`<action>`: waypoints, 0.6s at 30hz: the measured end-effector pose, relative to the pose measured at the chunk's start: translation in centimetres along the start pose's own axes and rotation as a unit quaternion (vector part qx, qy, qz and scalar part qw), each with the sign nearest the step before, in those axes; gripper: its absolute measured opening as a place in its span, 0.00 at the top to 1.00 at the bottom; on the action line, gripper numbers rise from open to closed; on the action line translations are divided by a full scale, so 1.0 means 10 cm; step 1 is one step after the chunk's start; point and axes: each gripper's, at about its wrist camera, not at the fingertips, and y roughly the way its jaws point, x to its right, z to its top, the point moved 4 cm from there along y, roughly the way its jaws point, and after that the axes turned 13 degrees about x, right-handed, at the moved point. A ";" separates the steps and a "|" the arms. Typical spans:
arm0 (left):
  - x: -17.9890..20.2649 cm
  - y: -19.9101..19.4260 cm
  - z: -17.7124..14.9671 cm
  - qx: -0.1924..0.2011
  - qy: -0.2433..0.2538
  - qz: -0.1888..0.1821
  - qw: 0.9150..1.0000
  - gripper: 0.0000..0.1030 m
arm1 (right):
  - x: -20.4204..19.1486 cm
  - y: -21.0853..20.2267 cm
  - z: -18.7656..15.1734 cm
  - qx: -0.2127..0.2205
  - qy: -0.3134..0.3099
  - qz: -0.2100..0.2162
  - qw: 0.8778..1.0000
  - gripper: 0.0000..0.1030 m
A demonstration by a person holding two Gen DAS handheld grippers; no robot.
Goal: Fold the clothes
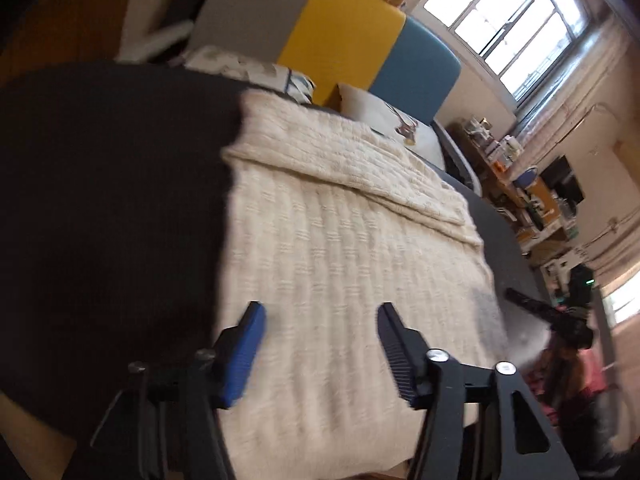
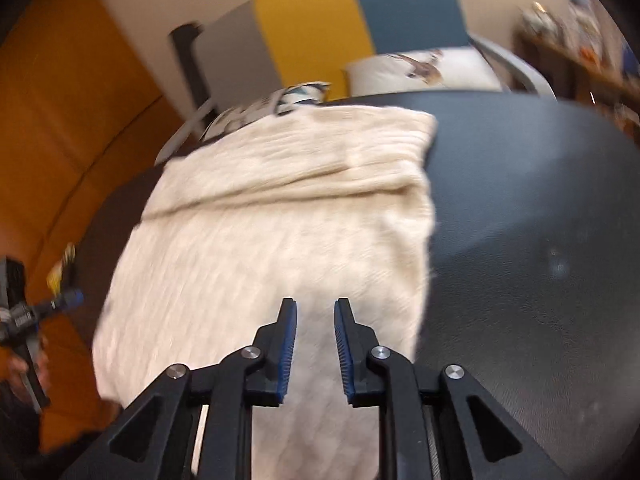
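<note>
A cream knitted sweater (image 1: 340, 240) lies flat on a dark bed surface (image 1: 100, 200), with one part folded over at its far end. My left gripper (image 1: 318, 312) is open wide and empty, hovering over the sweater's near part. In the right wrist view the same sweater (image 2: 280, 220) lies on the dark surface (image 2: 540, 240). My right gripper (image 2: 315, 305) is open with a narrow gap, empty, above the sweater's near edge. The right gripper also shows at the right edge of the left wrist view (image 1: 552, 316).
Pillows (image 1: 384, 116) and a grey, yellow and blue headboard (image 1: 340, 36) stand at the far end of the bed. A cluttered desk (image 1: 532, 196) and a window (image 1: 508, 20) are to the right. An orange wall (image 2: 60, 120) is on the left.
</note>
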 end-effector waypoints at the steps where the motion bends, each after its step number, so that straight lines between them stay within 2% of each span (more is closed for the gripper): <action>1: -0.04 -0.04 -0.07 -0.006 0.010 0.008 1.000 0.28 | -0.08 -0.01 -0.05 -0.004 -0.013 -0.002 1.000 0.82; 4: -0.20 -0.07 -0.30 -0.037 0.021 0.031 0.999 0.28 | -0.24 0.03 -0.19 -0.020 -0.029 -0.006 0.999 0.82; 8: -0.36 -0.11 -0.59 -0.060 -0.003 0.031 0.998 0.28 | -0.27 0.04 -0.34 -0.035 -0.026 -0.005 0.999 0.82; 11: -0.35 -0.11 -0.74 -0.063 -0.027 0.010 0.998 0.28 | -0.21 0.09 -0.44 -0.047 -0.013 -0.013 0.999 0.82; 15: -0.25 -0.07 -0.80 -0.055 0.002 0.012 0.998 0.28 | -0.15 0.12 -0.52 -0.055 0.000 -0.015 0.998 0.82; 18: -0.25 -0.07 -0.79 -0.049 -0.002 0.004 0.999 0.29 | -0.14 0.09 -0.54 -0.053 0.005 -0.013 0.999 0.82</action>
